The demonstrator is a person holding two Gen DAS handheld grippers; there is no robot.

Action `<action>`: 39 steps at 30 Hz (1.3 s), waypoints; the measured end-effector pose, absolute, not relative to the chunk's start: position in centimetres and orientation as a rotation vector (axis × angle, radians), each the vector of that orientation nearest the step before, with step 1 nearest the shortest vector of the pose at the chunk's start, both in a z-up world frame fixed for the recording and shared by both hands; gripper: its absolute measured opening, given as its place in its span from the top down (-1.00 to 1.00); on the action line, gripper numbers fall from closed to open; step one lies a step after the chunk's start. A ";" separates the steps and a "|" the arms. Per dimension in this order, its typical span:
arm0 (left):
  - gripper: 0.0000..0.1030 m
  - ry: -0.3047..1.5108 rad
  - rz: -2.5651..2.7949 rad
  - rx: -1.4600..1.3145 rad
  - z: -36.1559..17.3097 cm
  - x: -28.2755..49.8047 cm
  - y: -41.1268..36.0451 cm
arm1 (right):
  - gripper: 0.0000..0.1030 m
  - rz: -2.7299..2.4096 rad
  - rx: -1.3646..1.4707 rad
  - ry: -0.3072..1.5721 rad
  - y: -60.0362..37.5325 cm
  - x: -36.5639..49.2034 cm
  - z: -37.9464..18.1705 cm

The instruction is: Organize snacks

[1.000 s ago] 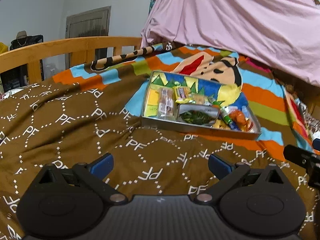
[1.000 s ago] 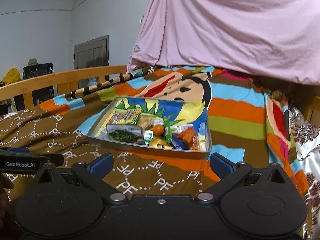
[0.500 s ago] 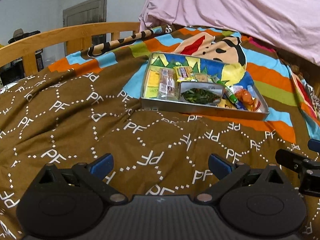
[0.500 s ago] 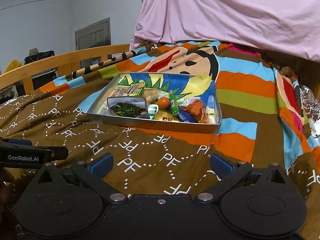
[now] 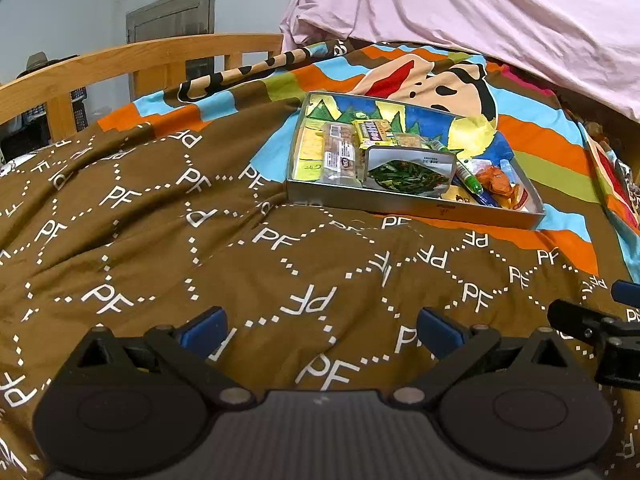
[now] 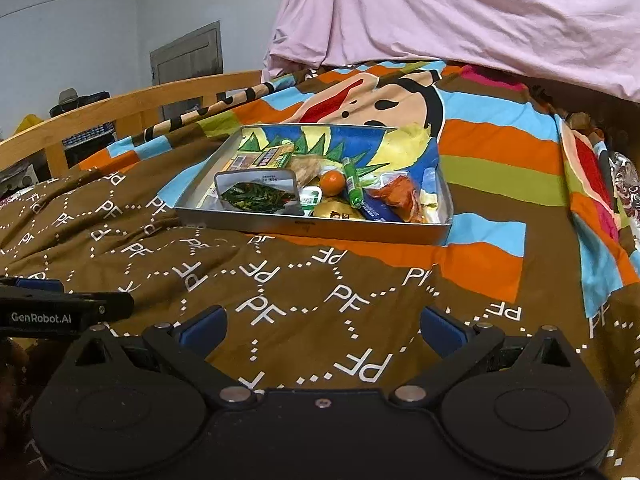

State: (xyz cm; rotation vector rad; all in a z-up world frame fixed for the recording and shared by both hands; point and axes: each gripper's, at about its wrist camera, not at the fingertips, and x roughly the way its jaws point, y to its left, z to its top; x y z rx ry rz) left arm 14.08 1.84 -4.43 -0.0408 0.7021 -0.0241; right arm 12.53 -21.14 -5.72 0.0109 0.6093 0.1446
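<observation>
Item: one metal tray [image 5: 412, 204] of snacks on bedspread [image 5: 168, 248], ahead of your grippers, well apart.
Long axis: runs across your view, left to right.
Nearer: cannot tell.
Left gripper [image 5: 320, 330]: jaws wide, empty.
Right gripper [image 6: 322, 328]: jaws wide, empty.
Contents: green-vegetable pouch [image 6: 256, 196] ×1, orange ball [image 6: 333, 182] ×1, green tube [image 6: 352, 184] ×1, yellow packet [image 5: 374, 133] ×1; remaining wrappers overlap, count unclear.

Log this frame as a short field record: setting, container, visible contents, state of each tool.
setting: brown patterned blanket on a bed with a wooden rail
container: metal tray resting on the blanket
contents: pouch of green vegetables, small orange fruit, green tube, assorted wrapped snacks
left tool: open, empty, short of tray
right tool: open, empty, short of tray
</observation>
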 end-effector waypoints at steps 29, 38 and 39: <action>-0.99 0.715 -0.022 -0.025 -4.8 13.8 1.8 | -0.99 0.140 0.006 0.632 -21.1 12.7 -6.3; -0.99 0.716 -0.022 -0.026 -4.8 13.7 1.9 | -0.99 0.139 0.005 0.632 -21.1 12.7 -6.3; -0.99 0.716 -0.023 -0.026 -4.8 13.7 1.9 | -0.99 0.140 0.006 0.632 -21.1 12.7 -6.3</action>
